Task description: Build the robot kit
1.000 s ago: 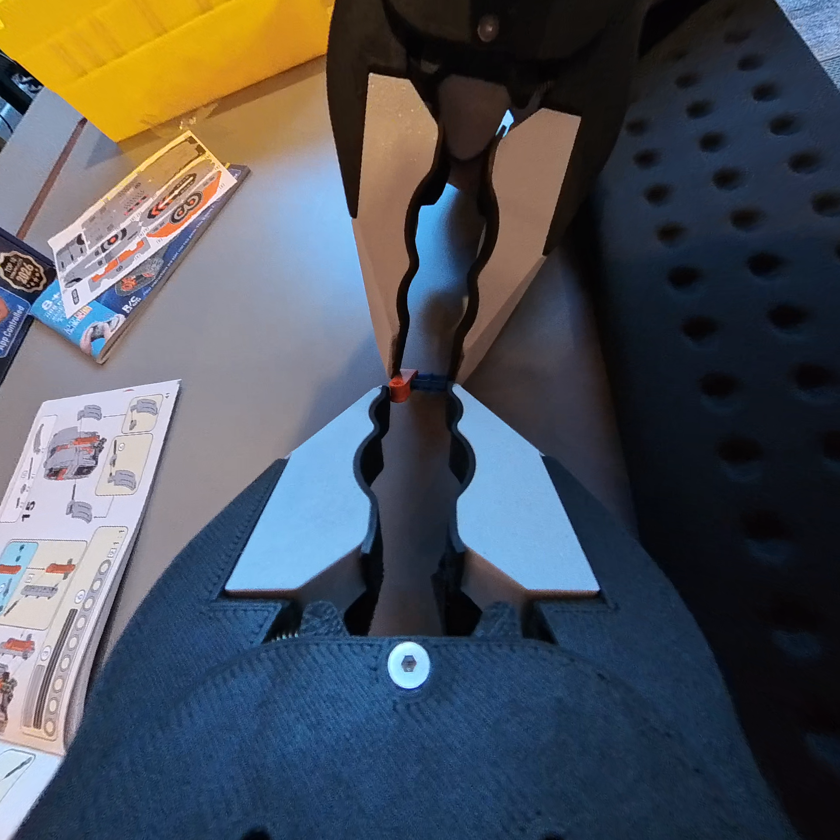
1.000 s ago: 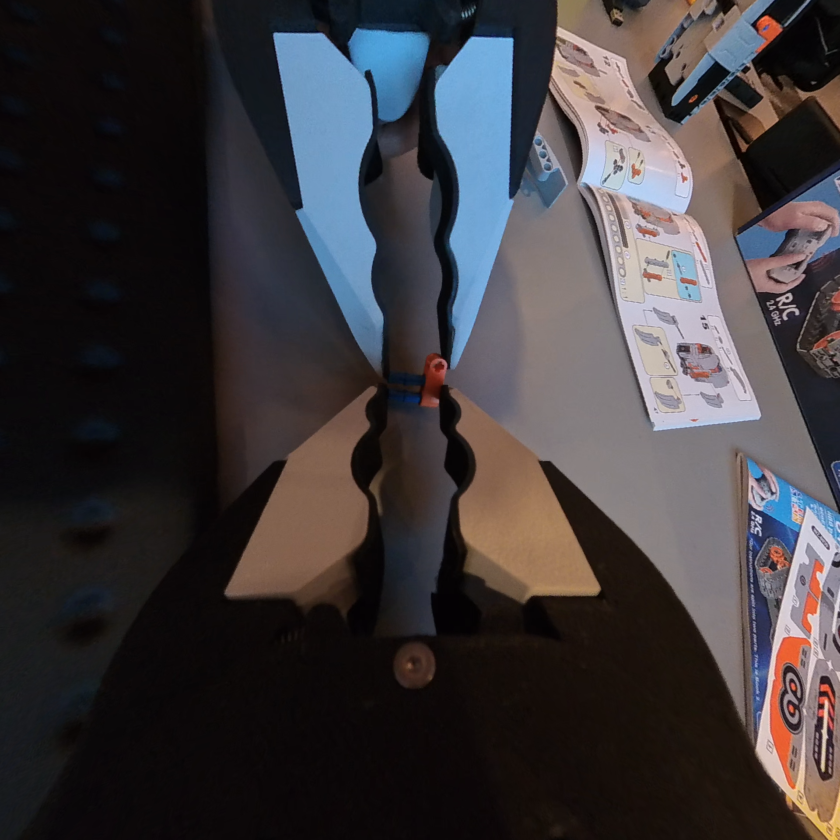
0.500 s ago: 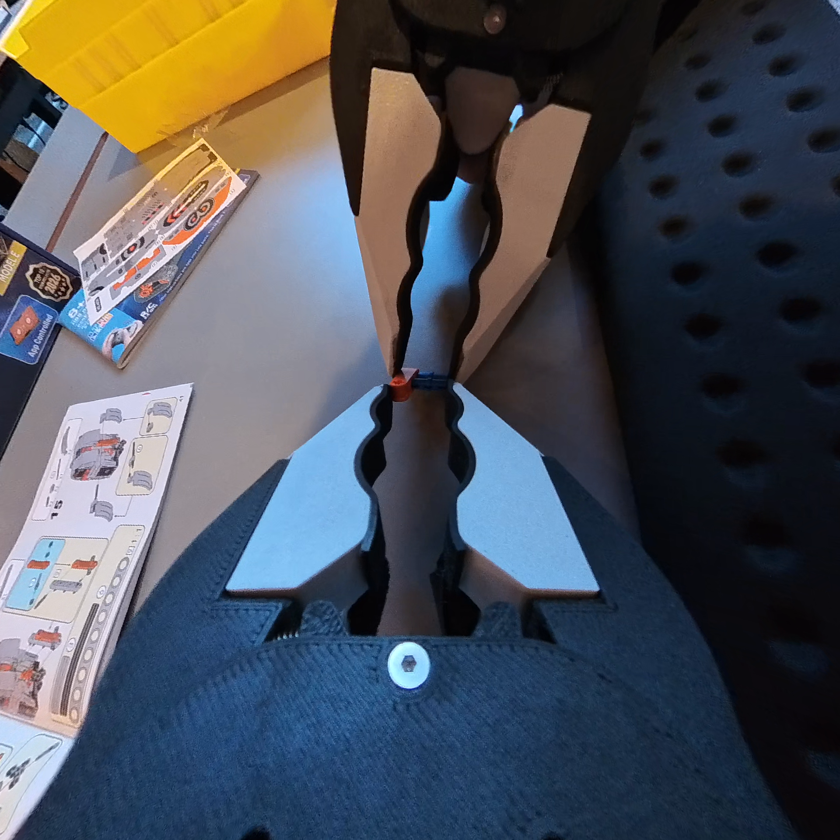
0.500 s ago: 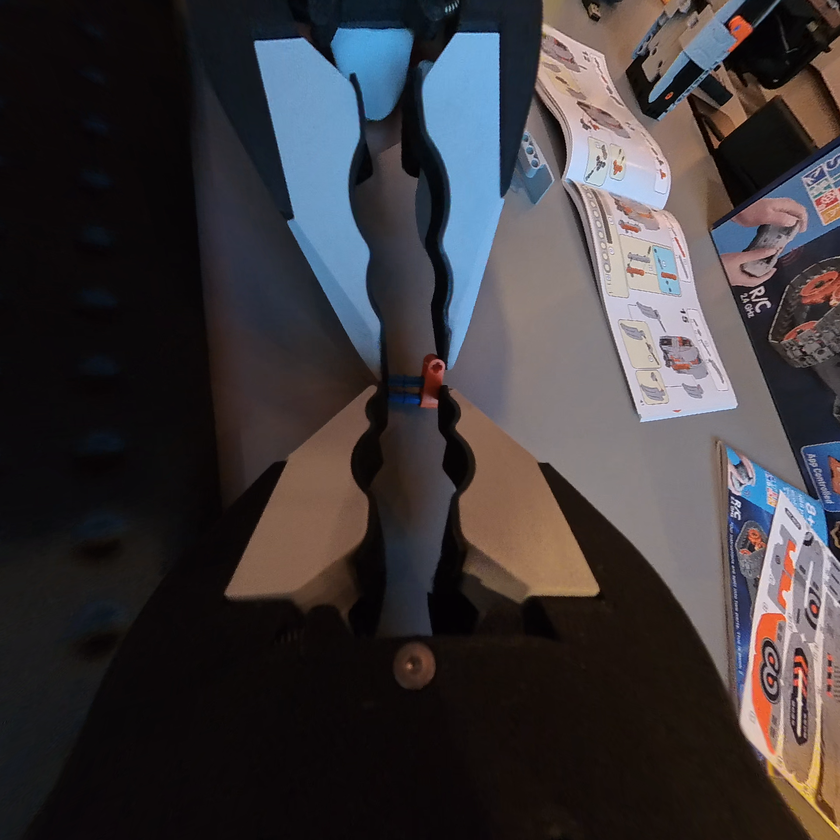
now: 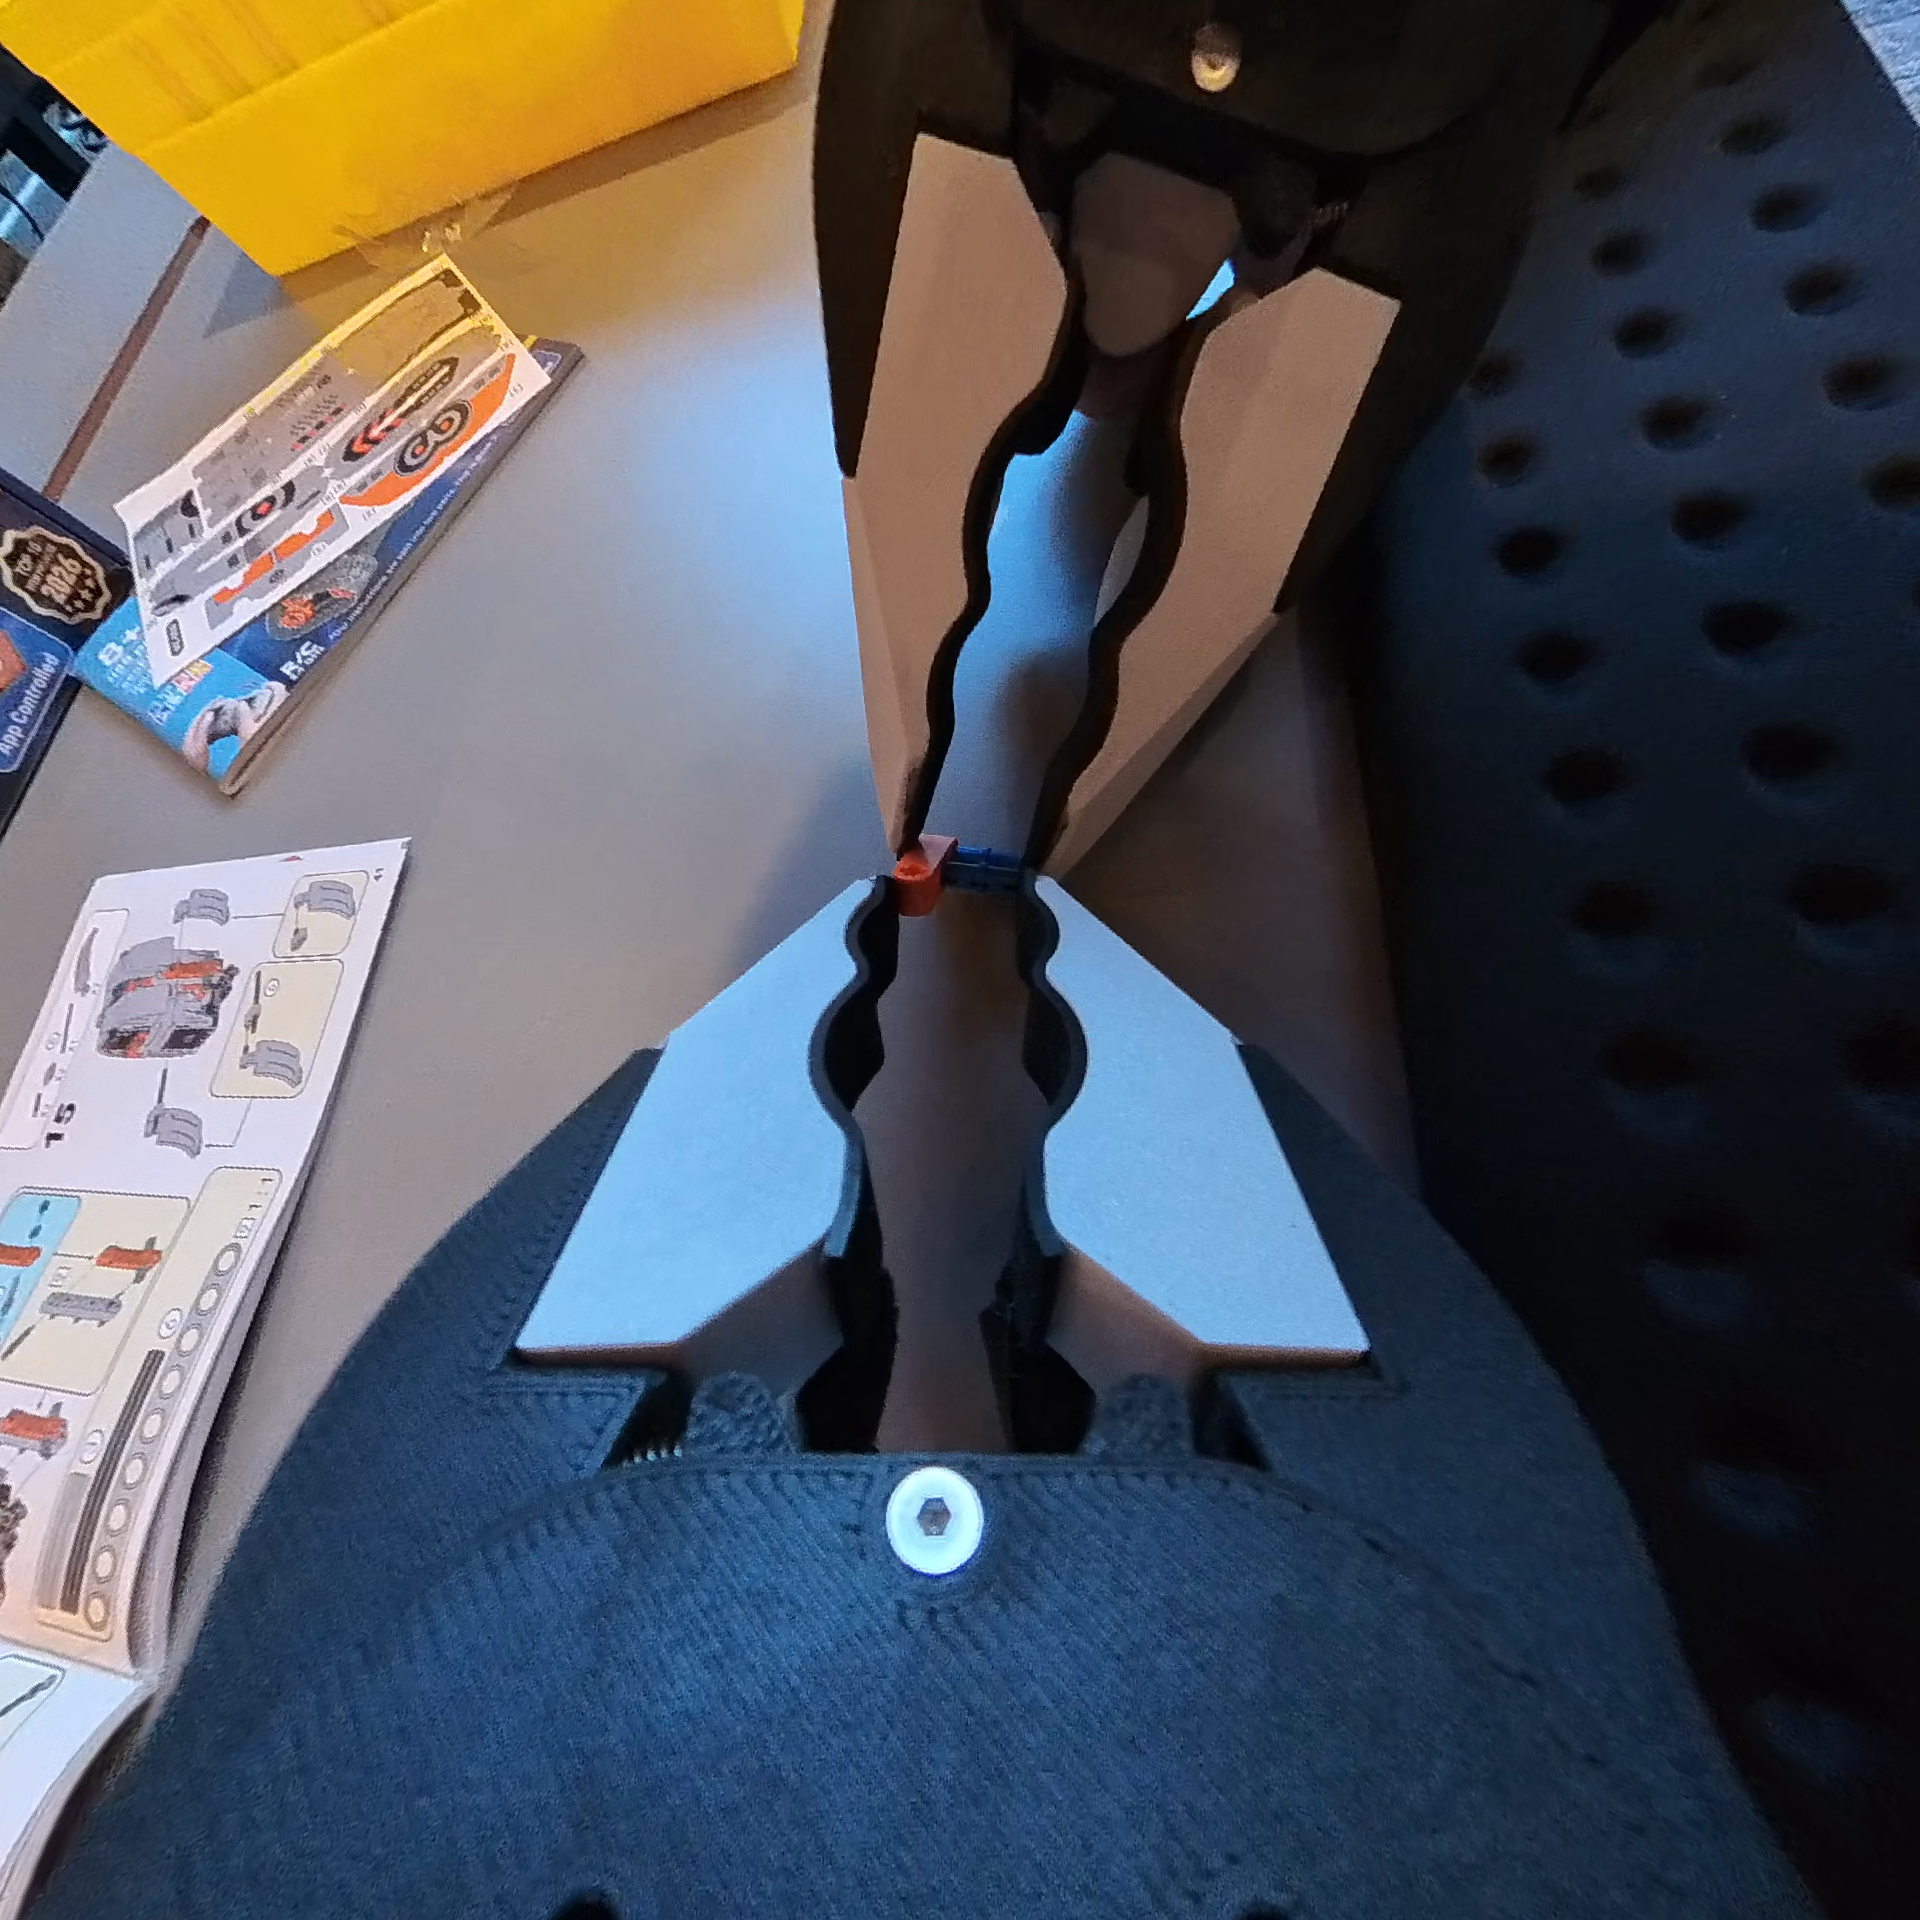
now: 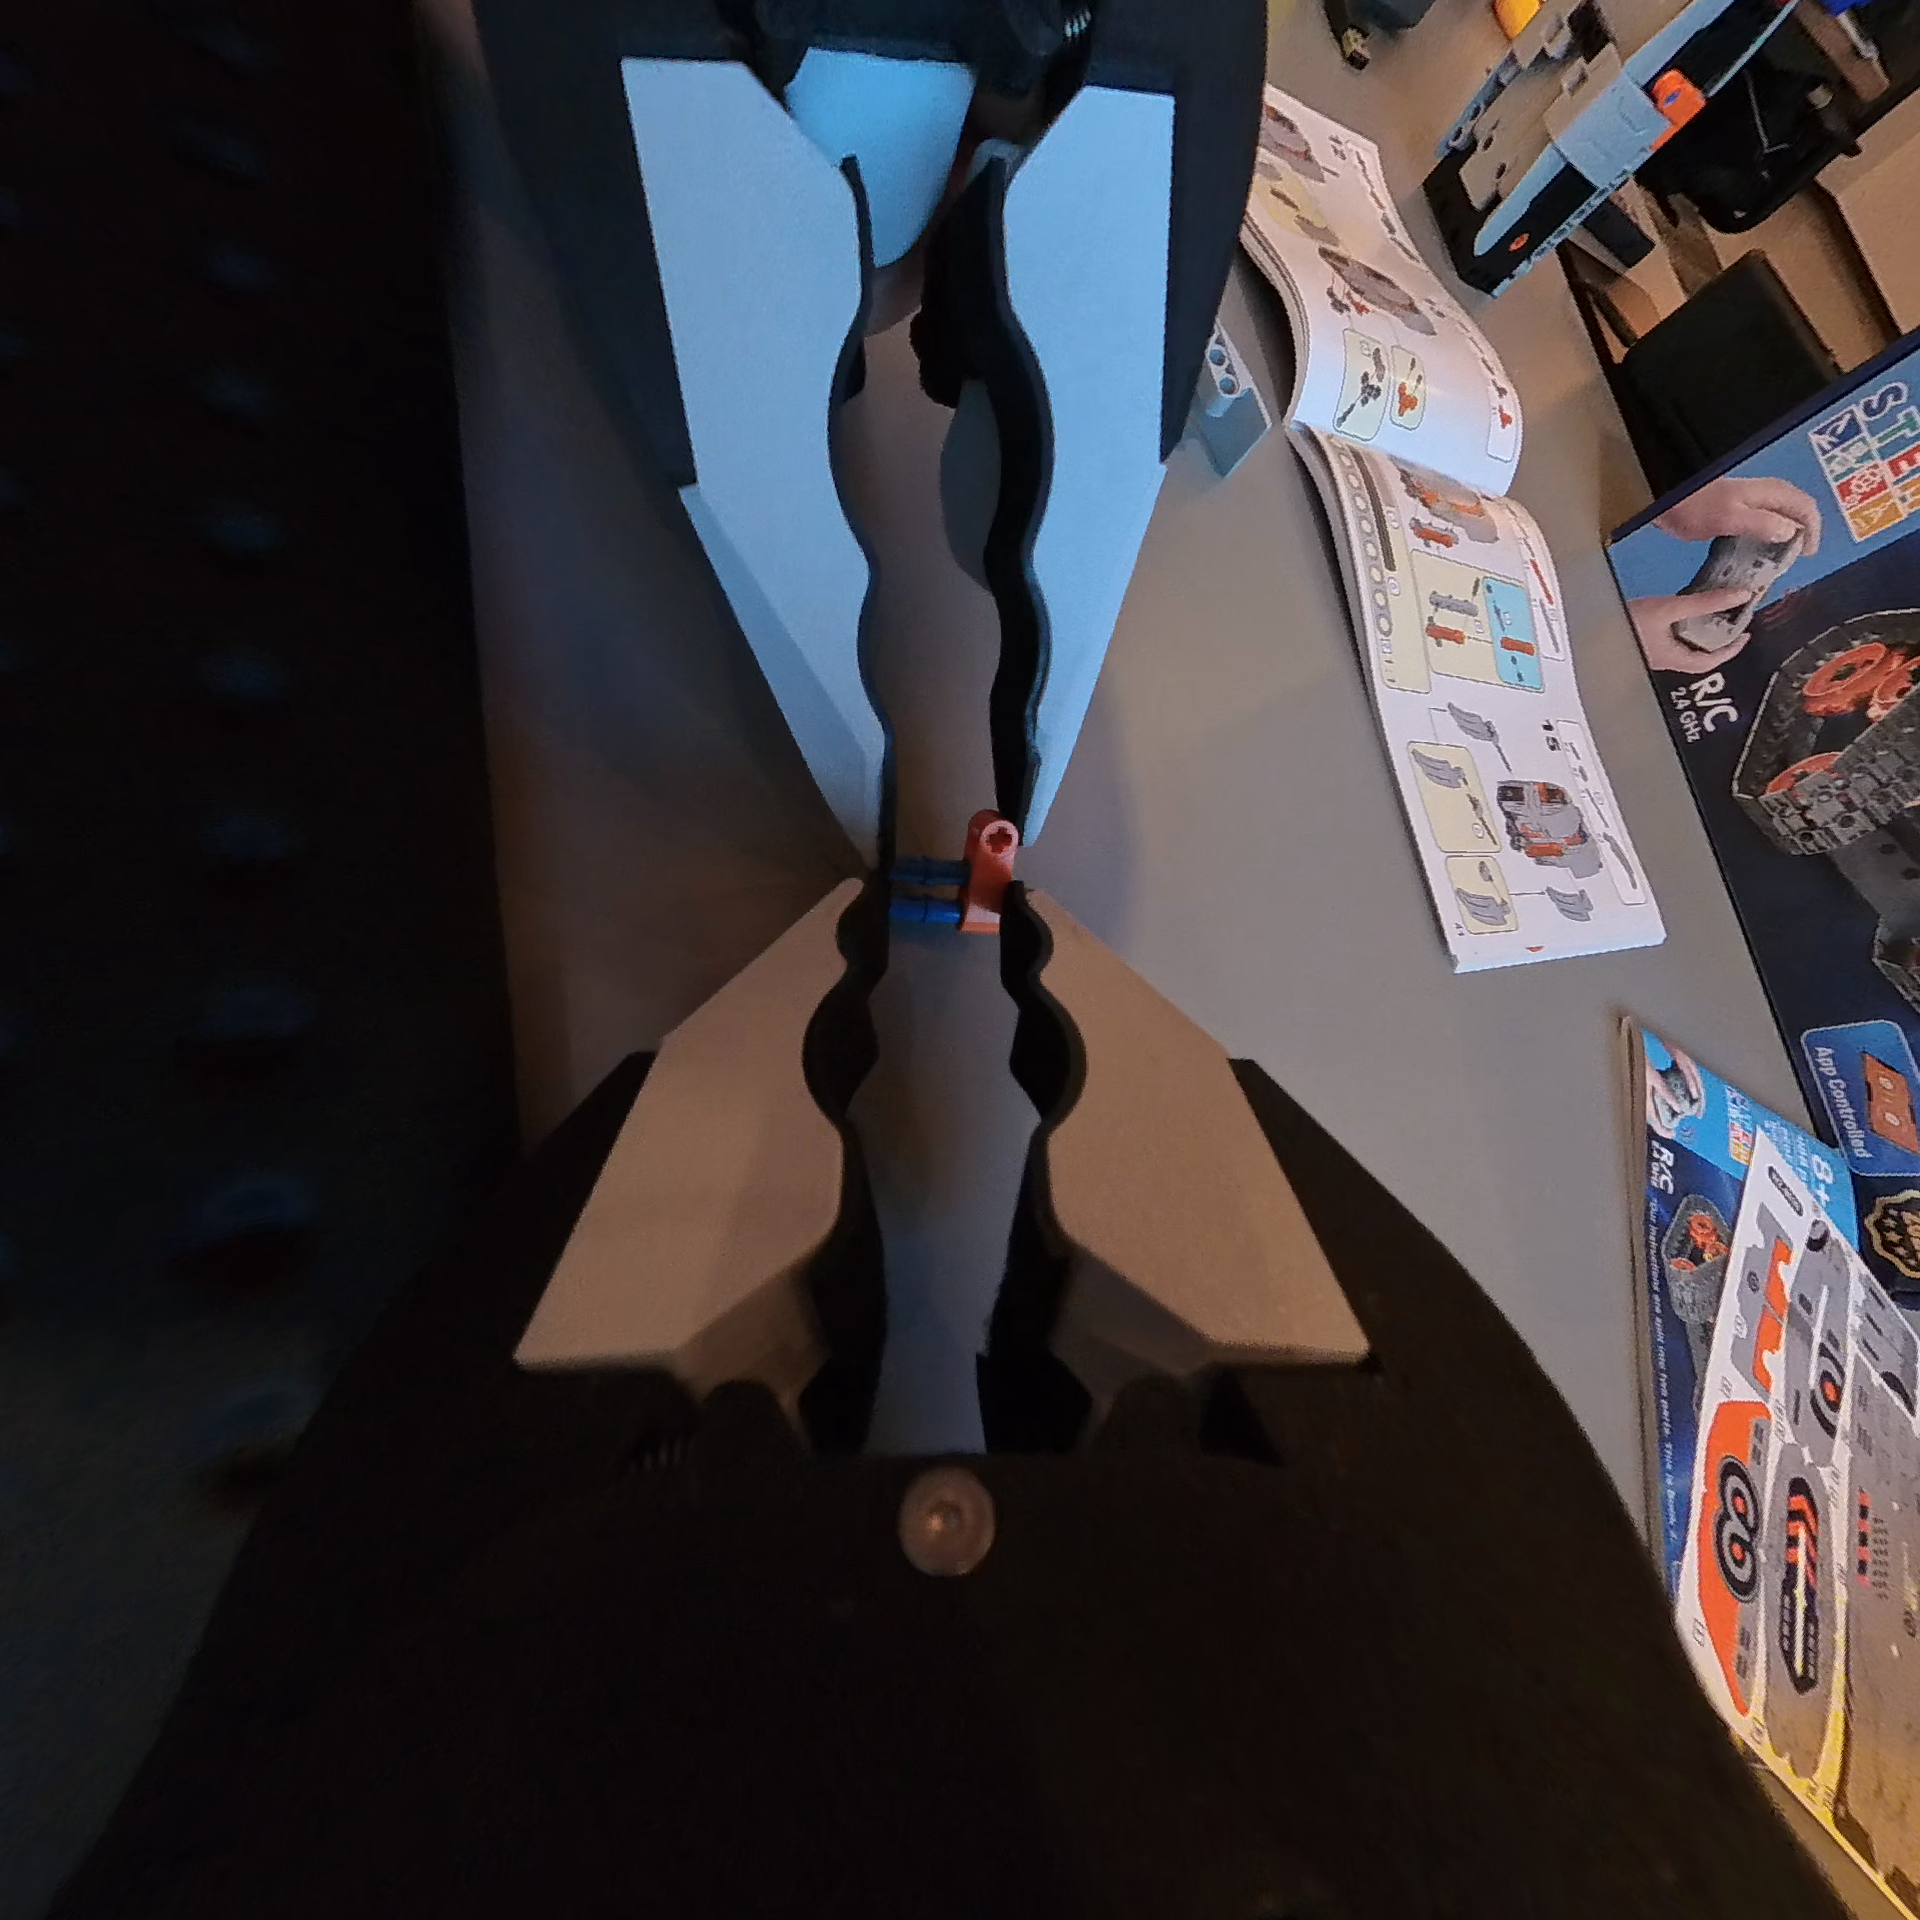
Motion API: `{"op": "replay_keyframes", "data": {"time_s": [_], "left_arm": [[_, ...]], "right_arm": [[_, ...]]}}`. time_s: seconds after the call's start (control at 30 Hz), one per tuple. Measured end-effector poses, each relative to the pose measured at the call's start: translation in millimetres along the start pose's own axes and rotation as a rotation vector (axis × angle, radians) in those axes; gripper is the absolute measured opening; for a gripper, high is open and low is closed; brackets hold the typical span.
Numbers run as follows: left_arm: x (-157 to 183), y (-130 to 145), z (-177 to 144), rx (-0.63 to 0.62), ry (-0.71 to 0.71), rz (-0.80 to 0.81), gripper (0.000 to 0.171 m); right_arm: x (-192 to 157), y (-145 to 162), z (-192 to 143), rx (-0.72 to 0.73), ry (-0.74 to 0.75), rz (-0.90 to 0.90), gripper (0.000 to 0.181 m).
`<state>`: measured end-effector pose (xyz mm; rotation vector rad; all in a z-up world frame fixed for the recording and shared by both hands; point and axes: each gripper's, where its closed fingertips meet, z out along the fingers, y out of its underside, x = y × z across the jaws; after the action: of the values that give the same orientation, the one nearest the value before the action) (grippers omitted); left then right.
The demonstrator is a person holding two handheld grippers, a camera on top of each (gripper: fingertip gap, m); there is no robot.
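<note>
A small orange connector (image 5: 922, 879) with blue pins (image 5: 977, 860) hangs between both grippers, above the grey table (image 5: 644, 665). My left gripper (image 5: 956, 896) is shut on it from below in the left wrist view. The right gripper (image 5: 977, 836) meets it tip to tip from above. In the right wrist view my right gripper (image 6: 937, 906) is shut on the lower blue pin (image 6: 920, 912) and the orange connector (image 6: 987, 873). The left gripper (image 6: 956, 831) clamps the upper blue pin (image 6: 920, 868) there. Both jaws stand only a narrow gap apart.
A yellow bin (image 5: 364, 104) stands at the back left. A sticker sheet on a blue booklet (image 5: 322, 551) and an open instruction booklet (image 5: 156, 1195) lie left. A black perforated surface (image 5: 1714, 727) runs alongside. A printed box (image 6: 1818, 727), a grey beam (image 6: 1231, 405) and a part-built model (image 6: 1579, 156) lie beyond. My left and right fingertips are right by each other.
Both grippers stay clamped tip to tip on the orange and blue part. The pair has drifted and tilted slightly over the table, so the booklets shift in view.
</note>
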<state>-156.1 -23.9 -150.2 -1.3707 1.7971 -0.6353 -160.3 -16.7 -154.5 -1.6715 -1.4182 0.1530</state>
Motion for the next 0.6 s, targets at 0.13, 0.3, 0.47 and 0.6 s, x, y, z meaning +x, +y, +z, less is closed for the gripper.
{"op": "replay_keyframes", "data": {"time_s": [0.13, 0.3, 0.47, 0.6], "left_arm": [[1.3, -0.3, -0.4, -0.003, 0.013, -0.012, 0.021], [2.1, -0.4, -0.8, -0.007, 0.008, -0.002, 0.022], [-3.0, -2.9, -1.9, 0.039, -0.023, 0.043, 0.022], [-2.7, -3.8, -4.2, 0.048, -0.032, 0.04, 0.022]], "right_arm": [[-1.3, -0.2, -0.4, -0.001, -0.001, -0.016, 0.022], [-2.1, -0.7, -0.5, 0.008, -0.011, -0.009, 0.022], [3.9, -2.1, -1.6, 0.052, -0.019, 0.022, 0.022], [4.7, -1.2, -1.4, 0.05, -0.012, -0.01, 0.022]]}}
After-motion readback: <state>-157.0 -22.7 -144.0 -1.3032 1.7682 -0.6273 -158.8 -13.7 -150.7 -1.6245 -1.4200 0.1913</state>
